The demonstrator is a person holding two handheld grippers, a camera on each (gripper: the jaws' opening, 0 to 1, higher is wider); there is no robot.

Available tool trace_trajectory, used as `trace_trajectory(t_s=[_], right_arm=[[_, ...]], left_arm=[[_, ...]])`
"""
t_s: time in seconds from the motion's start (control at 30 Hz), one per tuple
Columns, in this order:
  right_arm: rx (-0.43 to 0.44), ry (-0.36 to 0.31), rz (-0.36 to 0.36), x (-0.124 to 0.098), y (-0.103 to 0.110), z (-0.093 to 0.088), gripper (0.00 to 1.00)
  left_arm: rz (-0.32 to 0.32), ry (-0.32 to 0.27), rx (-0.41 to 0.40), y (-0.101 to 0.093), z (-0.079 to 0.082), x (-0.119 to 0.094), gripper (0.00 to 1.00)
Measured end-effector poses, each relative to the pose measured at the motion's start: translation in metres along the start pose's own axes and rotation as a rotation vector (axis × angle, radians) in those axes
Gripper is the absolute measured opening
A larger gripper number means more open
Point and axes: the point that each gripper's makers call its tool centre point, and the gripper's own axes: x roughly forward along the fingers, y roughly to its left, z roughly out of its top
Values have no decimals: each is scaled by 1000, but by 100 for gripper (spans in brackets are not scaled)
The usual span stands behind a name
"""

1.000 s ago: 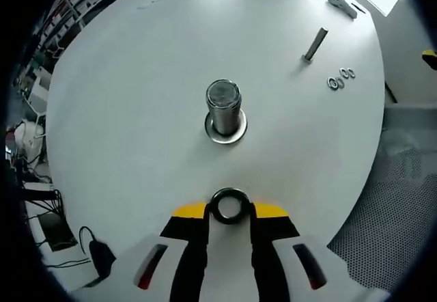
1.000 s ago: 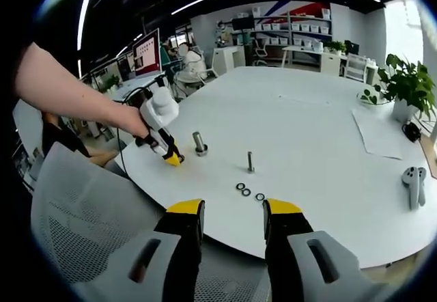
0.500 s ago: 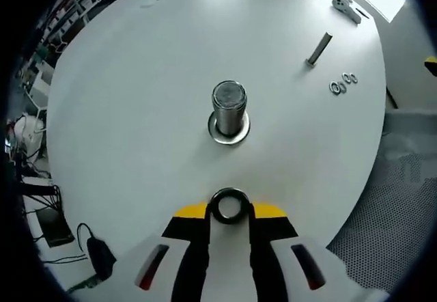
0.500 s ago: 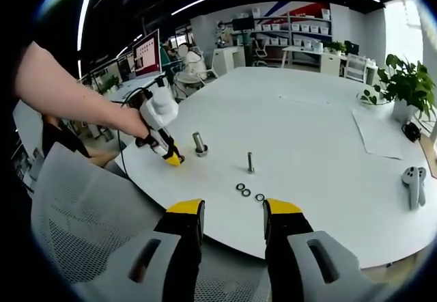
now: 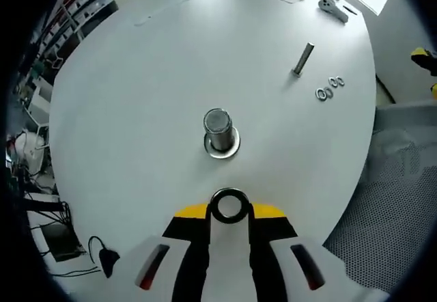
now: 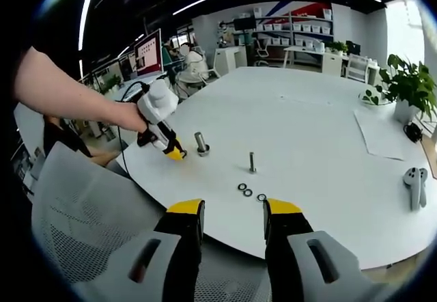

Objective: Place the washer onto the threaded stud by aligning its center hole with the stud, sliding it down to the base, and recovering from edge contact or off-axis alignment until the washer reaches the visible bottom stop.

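My left gripper [image 5: 229, 208] is shut on a dark metal washer [image 5: 229, 206], held flat between its yellow-tipped jaws above the white table. Ahead of it stands a thick threaded stud [image 5: 219, 130] on a round base flange [image 5: 222, 146], upright and apart from the washer. In the right gripper view the same stud [image 6: 201, 143] stands by the left gripper [image 6: 175, 154], which a person's hand holds. My right gripper [image 6: 232, 213] hangs open off the table's near edge, with nothing between its jaws.
A thinner bolt [image 5: 302, 59] stands farther right, with three loose washers [image 5: 326, 89] beside it. A white controller [image 6: 414, 180] lies at the table's right. A mesh chair [image 6: 75, 213] sits below the table edge. A potted plant [image 6: 403, 87] stands far right.
The left gripper has pulled up and back from the stud, which now looks smaller and farther off. The washer stays held. The right gripper has barely moved.
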Motion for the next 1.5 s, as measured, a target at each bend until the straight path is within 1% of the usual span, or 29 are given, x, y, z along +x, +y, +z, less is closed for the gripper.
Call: trace_trajectory(t_s=[0.07,0.13,0.17,0.2,0.23,0.33,0.4,0.47,0.5,0.6,0.63,0.73,0.8,1.0,1.07,1.27,1.4,1.43,1.5], right_arm=[[2,0,0,0,0,0,37],[1,-1,1,0,0,0,37],[1,0,2,0,0,0,37],[0,0,2,0,0,0,37],[0,0,3,0,0,0,37],[1,-1,2,0,0,0,37],[4,-4,0,-1,-1,0,37],[5,-5,-1,-1,-1,0,37],[5,-5,-2,-1,-1,0,37],[9,-8,-4,0,-1,0,37],[9,-7,-4,0,-1,0,37],[8,-6,-3,-1,-1,0,37],[9,-7,-6,-2,-2,1,37],[9,-5,-6,0,-2,0,37],[9,-5,-8,-1,-2,0,37],[13,-5,-13,-1,-4,0,37],[15,-4,-17,-1,-5,0,37],[17,-4,-19,-1,-5,0,37],[17,-3,-19,-1,-6,-1,37]], left_arm=[[-5,-15,6,0,8,-7,19],[-7,-24,12,-2,10,-14,19],[-13,-28,45,-3,14,-18,19],[-6,-27,70,-3,16,-20,19],[5,-29,99,-3,19,-20,19],[1,-35,101,-2,25,-24,19],[0,-47,104,2,33,-24,19],[-8,-48,105,-1,34,-28,19],[-15,-49,124,0,41,-25,19],[-12,-41,189,-4,49,-28,19],[-10,-41,198,-9,51,-31,19],[-12,-47,194,-7,57,-32,19],[-9,-51,191,-3,61,-28,19],[-7,-38,200,-1,65,-24,19],[-9,-35,205,4,70,-20,19],[-12,-13,234,3,68,-16,19],[-20,4,248,7,67,-5,19],[-21,7,250,6,68,-8,19],[-21,21,260,6,67,-4,19]])
